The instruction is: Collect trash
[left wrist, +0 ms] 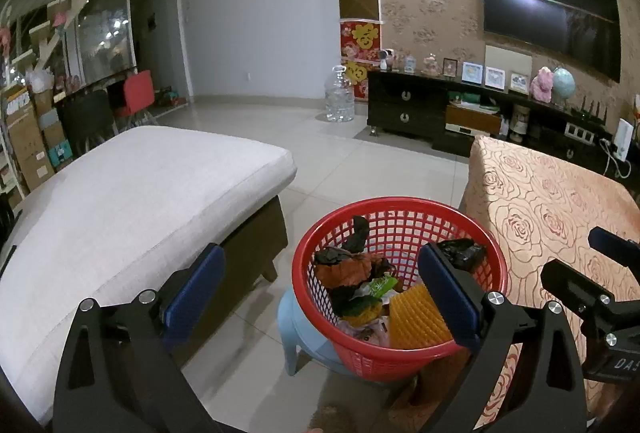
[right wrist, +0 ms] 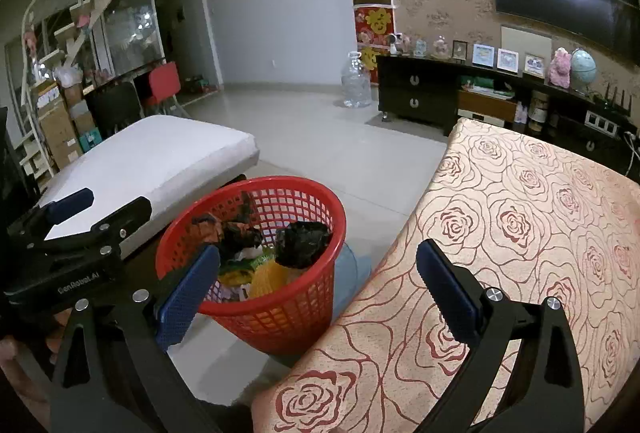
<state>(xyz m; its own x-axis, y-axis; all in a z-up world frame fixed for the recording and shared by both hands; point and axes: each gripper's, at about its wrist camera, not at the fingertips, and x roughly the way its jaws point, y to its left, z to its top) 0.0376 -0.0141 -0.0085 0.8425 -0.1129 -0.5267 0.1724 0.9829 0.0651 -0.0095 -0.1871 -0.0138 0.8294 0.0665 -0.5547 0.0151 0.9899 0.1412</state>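
**A:** How are the 2 grippers held?

**B:** Both are raised above the floor, pointing forward and slightly down. The left gripper [left wrist: 324, 289] hangs over the near rim of the red basket [left wrist: 400, 357], its 2 blue-padded fingers [left wrist: 194, 289] spread wide with nothing between them. The right gripper [right wrist: 320, 281] is just as wide open and empty; its left pad sits in front of the basket, its right pad over the rose-patterned table [right wrist: 520, 217]. In the right wrist view the left gripper shows side-on at the left edge, close beside the right one.

**A:** And the trash?

**B:** It is in the basket, which stands on a pale blue plastic stool [left wrist: 300, 333] between the sofa cushion [left wrist: 132, 201] and the table. Inside lie a crumpled black plastic bag [right wrist: 302, 243] against the rim, orange and black wrappers [left wrist: 346, 265], a green-printed packet [left wrist: 380, 287] and a yellow ridged piece [left wrist: 420, 321].

**A:** Materials?

**B:** The basket is round, moulded plastic with an open square lattice and a smooth rolled rim. The gripper frames are matt black with silver bolt heads; the pads are finely dimpled. The tablecloth is a glossy peach fabric with outlined roses, the cushion a flat woven off-white slab on a dark base, and the floor large shiny pale tiles [left wrist: 340, 153].
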